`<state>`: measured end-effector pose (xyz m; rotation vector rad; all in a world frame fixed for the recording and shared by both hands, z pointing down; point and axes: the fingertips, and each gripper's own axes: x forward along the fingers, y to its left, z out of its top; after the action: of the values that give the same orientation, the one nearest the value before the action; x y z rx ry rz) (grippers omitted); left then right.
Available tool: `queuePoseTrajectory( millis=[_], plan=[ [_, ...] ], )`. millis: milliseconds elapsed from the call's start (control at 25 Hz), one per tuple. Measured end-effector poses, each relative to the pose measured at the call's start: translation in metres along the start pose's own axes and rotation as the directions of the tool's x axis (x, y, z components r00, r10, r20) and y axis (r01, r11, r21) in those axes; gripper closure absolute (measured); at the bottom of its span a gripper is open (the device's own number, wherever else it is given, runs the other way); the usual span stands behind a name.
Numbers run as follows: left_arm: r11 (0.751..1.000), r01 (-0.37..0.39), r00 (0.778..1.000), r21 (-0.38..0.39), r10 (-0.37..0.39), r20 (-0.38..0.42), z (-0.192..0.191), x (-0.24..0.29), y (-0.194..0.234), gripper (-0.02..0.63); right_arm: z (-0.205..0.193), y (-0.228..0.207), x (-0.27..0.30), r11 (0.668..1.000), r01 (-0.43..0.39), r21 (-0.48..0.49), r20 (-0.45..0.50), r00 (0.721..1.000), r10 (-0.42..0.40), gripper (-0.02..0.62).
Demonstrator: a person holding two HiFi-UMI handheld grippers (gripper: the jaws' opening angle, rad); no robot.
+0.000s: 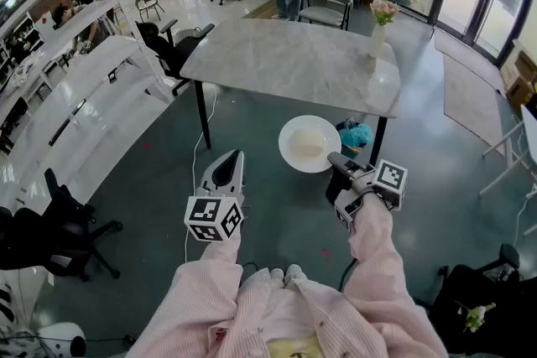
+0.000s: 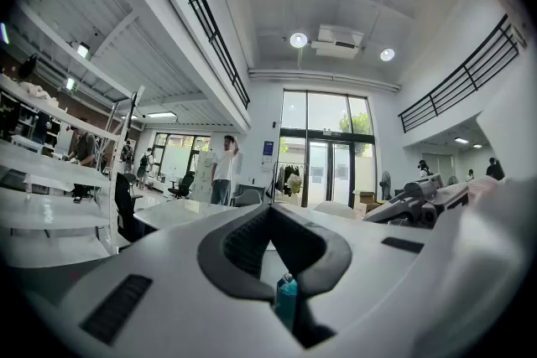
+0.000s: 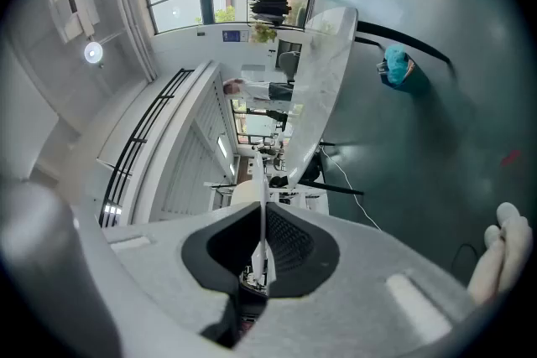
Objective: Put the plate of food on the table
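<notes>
Plate of food (image 1: 309, 144): rim clamped in right gripper (image 1: 334, 160), table (image 1: 294, 63) well beyond the jaws, placing outstanding; left gripper (image 1: 233, 157) closed, empty

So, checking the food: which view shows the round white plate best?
Head view: the round white plate shows whole, pale food on it. Right gripper view: only its edge, between the jaws; left gripper view: not clearly shown.
</notes>
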<state>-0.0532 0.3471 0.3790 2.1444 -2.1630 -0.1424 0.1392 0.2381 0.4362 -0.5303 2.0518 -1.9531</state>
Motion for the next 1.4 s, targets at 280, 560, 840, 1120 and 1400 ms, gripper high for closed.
queuePoseTrajectory(
  millis=[280, 560, 840, 1120, 1400],
  plan=[
    [1.0, 0.003, 1.0, 0.001, -0.003, -0.016, -0.004, 0.006, -0.004, 0.611, 0.004, -0.003, -0.001, 1.0, 0.013, -0.003, 0.0, 1.0, -0.013, 0.577],
    [1.0, 0.002, 1.0, -0.011, -0.002, -0.016, -0.009, 0.019, -0.011, 0.611, 0.015, -0.009, -0.003, 1.0, 0.023, -0.015, -0.002, 1.0, -0.023, 0.577],
    [1.0, 0.006, 1.0, -0.019, -0.006, -0.022, -0.016, 0.028, -0.025, 0.611, 0.031, -0.012, -0.005, 1.0, -0.004, 0.007, 0.002, 1.0, 0.004, 0.577],
    [1.0, -0.014, 0.998, -0.021, 0.013, -0.053, -0.021, 0.051, -0.014, 0.611, 0.048, -0.013, 0.017, 0.999, -0.016, 0.03, -0.019, 1.0, 0.017, 0.577],
    [0.999, -0.004, 0.998, -0.033, 0.002, -0.061, -0.029, 0.111, 0.012, 0.611, 0.087, -0.022, 0.065, 0.999, -0.017, 0.04, -0.008, 1.0, 0.017, 0.577]
  ],
)
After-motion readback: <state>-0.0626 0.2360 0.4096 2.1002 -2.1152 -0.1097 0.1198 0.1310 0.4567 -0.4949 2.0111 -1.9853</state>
